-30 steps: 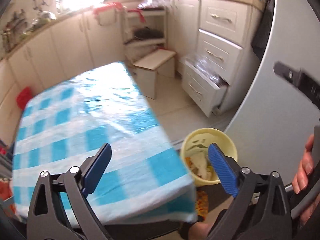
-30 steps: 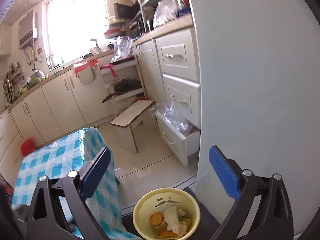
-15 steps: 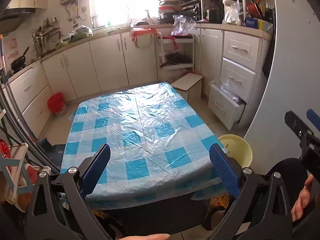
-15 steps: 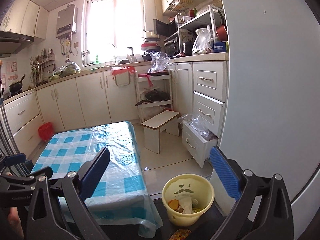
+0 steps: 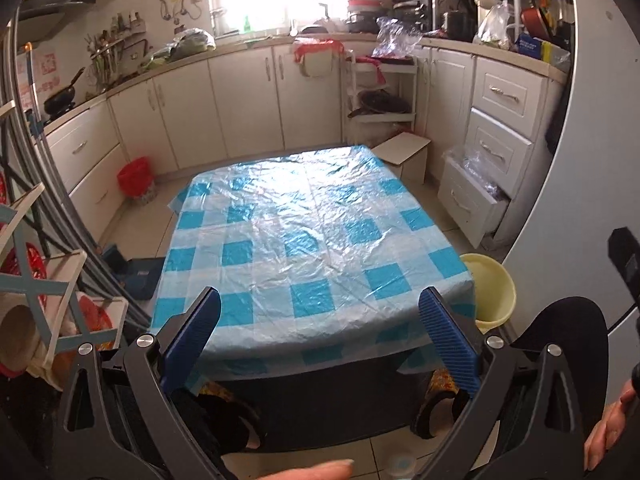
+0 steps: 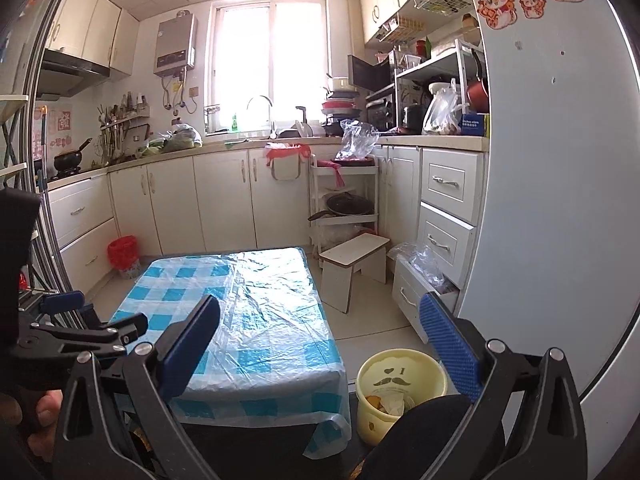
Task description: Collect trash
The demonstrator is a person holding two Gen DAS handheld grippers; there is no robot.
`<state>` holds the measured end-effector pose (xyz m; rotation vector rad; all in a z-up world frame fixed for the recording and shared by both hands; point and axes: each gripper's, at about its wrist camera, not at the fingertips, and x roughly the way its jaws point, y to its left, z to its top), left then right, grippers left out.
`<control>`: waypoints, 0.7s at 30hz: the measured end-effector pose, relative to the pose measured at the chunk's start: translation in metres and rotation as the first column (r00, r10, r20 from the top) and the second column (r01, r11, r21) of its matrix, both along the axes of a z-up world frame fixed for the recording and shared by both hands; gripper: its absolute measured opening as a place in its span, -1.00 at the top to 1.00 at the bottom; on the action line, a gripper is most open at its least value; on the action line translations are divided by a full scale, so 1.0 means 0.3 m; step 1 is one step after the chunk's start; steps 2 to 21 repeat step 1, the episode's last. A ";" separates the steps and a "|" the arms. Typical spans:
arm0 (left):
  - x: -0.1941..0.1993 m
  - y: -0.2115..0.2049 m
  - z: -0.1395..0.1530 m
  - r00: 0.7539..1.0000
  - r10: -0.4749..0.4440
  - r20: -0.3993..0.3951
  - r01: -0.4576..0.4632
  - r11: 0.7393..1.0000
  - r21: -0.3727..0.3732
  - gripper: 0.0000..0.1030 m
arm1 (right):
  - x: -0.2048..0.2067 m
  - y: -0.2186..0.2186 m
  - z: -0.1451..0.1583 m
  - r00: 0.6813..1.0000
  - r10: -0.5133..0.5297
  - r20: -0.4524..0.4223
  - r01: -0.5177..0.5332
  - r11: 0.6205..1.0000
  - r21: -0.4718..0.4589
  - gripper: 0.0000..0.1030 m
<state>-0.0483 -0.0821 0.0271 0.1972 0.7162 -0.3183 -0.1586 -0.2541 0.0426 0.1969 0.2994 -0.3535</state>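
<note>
A pale yellow bin (image 6: 400,388) with a moustache print stands on the floor right of the table; orange peel and white paper scraps (image 6: 390,400) lie inside. In the left wrist view only its rim (image 5: 490,280) shows past the table corner. The low table (image 5: 308,240) wears a blue-and-white checked plastic cloth with nothing on it. My left gripper (image 5: 320,340) is open above the table's near edge, holding nothing. My right gripper (image 6: 320,348) is open too, raised over the table's right side and the bin. The left gripper (image 6: 84,332) also appears at the left of the right wrist view.
A white fridge wall (image 6: 560,200) fills the right. A small white stool (image 6: 354,258) and an open drawer with plastic bags (image 6: 424,280) stand behind the bin. A red-lined bin (image 5: 136,180) sits by the far cabinets. A person's knee (image 5: 560,332) and fingers (image 5: 316,470) are close below.
Both cameras have pulled back and tilted up from the yellow bin. The whole table and kitchen now show, and the bin sits lower and smaller. Both grippers stayed open.
</note>
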 end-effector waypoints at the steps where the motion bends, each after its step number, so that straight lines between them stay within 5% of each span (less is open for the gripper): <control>1: 0.001 0.008 -0.007 1.000 0.007 -0.006 -0.007 1.000 0.000 -0.85 | -0.004 0.004 -0.001 1.000 0.001 0.003 -0.001 1.000 -0.002 -0.86; 21: 0.001 0.008 -0.007 1.000 0.007 -0.006 -0.007 1.000 0.000 -0.85 | -0.004 0.004 -0.001 1.000 0.001 0.003 -0.001 1.000 -0.002 -0.86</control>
